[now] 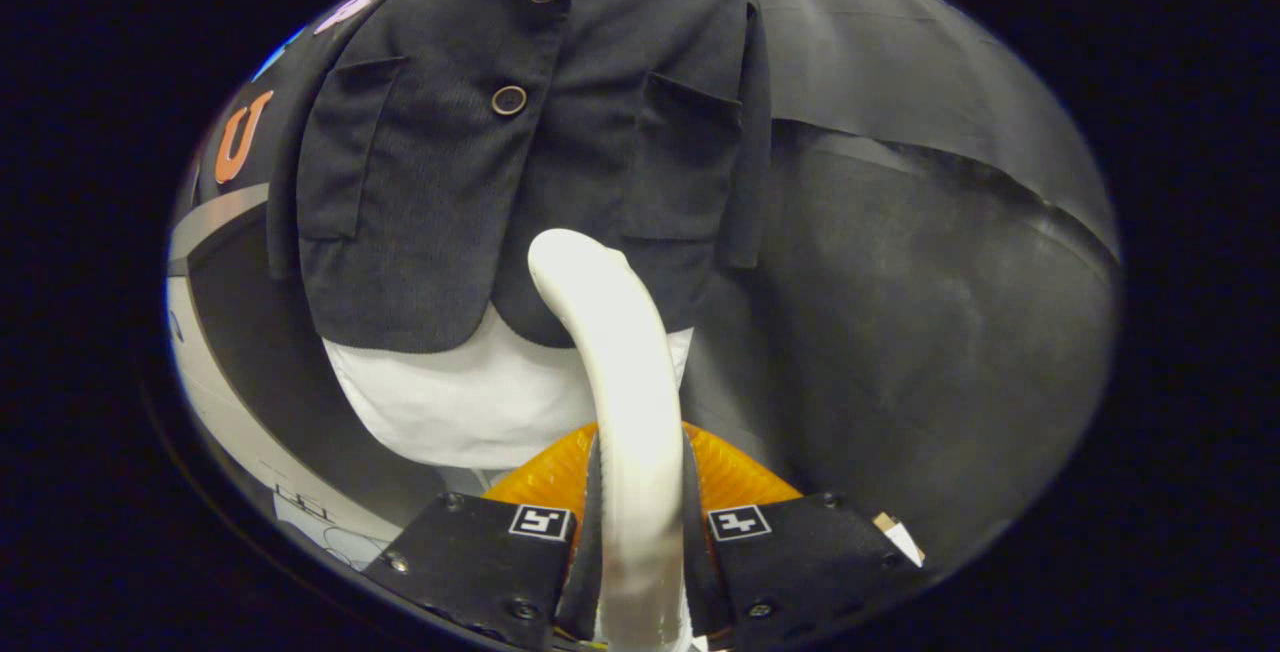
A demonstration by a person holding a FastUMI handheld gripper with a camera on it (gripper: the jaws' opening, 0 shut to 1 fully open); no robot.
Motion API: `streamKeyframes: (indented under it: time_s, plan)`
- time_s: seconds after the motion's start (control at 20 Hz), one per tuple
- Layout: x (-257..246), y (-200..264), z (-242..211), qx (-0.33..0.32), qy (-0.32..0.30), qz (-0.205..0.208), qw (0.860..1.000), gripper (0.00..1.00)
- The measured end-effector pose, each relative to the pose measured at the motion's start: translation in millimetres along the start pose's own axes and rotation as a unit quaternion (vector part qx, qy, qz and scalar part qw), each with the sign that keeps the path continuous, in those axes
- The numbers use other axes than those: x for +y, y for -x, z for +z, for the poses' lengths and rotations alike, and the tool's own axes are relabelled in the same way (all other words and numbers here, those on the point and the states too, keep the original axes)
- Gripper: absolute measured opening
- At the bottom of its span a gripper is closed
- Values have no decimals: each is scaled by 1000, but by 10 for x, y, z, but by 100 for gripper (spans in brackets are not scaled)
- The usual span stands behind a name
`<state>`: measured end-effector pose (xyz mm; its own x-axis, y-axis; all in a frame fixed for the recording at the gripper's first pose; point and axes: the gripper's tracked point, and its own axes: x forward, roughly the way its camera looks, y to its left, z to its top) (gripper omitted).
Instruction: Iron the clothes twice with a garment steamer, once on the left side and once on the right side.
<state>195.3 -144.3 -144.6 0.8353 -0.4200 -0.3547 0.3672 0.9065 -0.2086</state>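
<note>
A recording booth: black cloth wall [900,262] behind a jacket [480,182] hung for steaming.

Far wall: we see black cloth [900,62] hung across the far side, matte and dark.
Cloth seam: a taped edge [950,147] runs across the cloth on the right, sloping down to the right, with a paler band just under it.
Lower right: a dull dark panel [930,332] with a faint sheen, lit softly from the near side.
Left side: a pale grey strip [215,217] crosses the wall, and below it a white curved surface [225,412] bends toward us.
Light: even and dim; we find no hard shadows.
</note>
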Motion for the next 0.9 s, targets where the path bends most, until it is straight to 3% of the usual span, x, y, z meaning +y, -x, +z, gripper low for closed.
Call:
streamKeyframes:
  time_s: [0.3,0.75,0.9]
  plan:
    - [202,291,-190,14,-4,-33,999,37]
    - [616,1477,638,-120,12,-63,991,37]
    - [547,1713,693,-145,-2,-62,987,37]
